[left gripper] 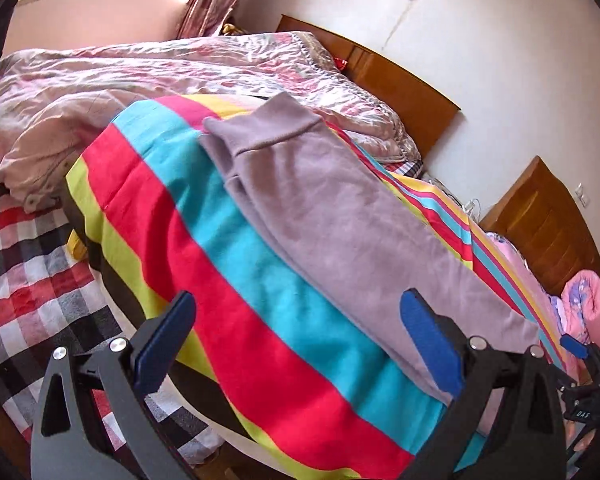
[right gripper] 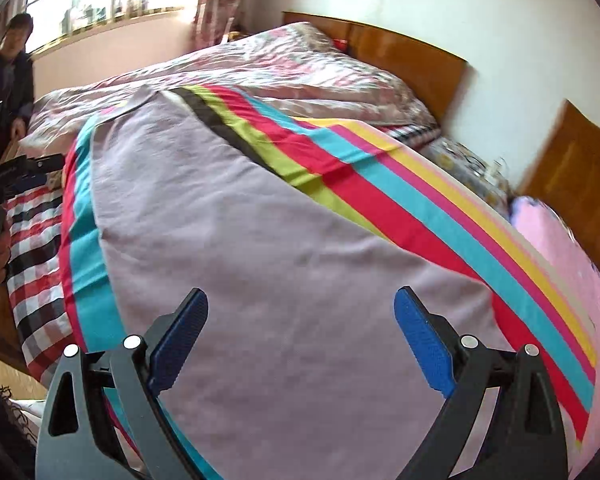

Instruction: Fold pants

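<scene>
We see the pale mauve fleece pants (left gripper: 332, 220) lying flat on a cloth of broad red, turquoise, lime and yellow stripes (left gripper: 228, 248), which covers a raised surface set over the bed. In the left wrist view the pants run lengthwise away from us, their ribbed band (left gripper: 268, 128) at the far end, near the crumpled pink floral quilt (left gripper: 140, 76). Our left gripper (left gripper: 300, 344) hangs above the near edge of the striped cloth with its blue-padded fingers (left gripper: 430, 344) spread wide and nothing between them; the right-hand finger stands over the edge of the pants, though we cannot tell whether it touches. In the right wrist view the mauve fabric (right gripper: 260, 240) fills most of the frame, and our right gripper (right gripper: 300, 340) is just above it, fingers (right gripper: 178, 340) likewise held apart and empty. A red, white and black checked sheet (left gripper: 32, 260) lies on the bed to the left, and a brown wooden headboard (left gripper: 400, 80) stands against the white wall.
</scene>
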Motion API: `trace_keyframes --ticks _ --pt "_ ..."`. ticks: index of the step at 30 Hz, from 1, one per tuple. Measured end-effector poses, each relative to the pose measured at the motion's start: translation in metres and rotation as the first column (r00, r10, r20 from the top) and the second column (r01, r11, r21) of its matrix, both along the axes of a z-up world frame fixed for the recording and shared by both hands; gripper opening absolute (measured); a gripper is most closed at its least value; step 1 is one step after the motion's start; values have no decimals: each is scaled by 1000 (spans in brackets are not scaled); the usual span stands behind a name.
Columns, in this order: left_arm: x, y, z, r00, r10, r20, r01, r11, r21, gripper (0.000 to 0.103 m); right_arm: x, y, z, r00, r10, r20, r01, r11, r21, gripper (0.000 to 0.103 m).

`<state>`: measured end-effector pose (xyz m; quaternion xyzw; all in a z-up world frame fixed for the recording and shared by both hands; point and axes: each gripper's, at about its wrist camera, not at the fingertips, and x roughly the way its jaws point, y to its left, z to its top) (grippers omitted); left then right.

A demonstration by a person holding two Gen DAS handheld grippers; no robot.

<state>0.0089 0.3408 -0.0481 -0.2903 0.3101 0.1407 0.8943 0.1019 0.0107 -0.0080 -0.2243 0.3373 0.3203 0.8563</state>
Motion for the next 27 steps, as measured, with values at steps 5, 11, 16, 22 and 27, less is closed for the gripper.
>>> trace_keyframes --ticks 5,11,16,22,27 --pt "6 62 -17 996 28 81 -4 959 -285 101 0 122 -8 968 248 32 -247 969 -14 84" --pt "54 97 -17 985 -10 172 78 915 -396 80 21 135 -19 986 166 -33 -164 986 41 83" --pt "71 110 -34 990 5 143 58 898 -436 78 38 126 -32 989 117 -94 -110 991 74 83" --pt "67 113 -49 970 -33 240 159 832 -531 56 51 125 -56 977 87 -195 -70 993 91 84" --pt "80 105 -49 974 -67 218 170 851 -497 58 52 125 -58 974 92 -206 -73 993 97 85"
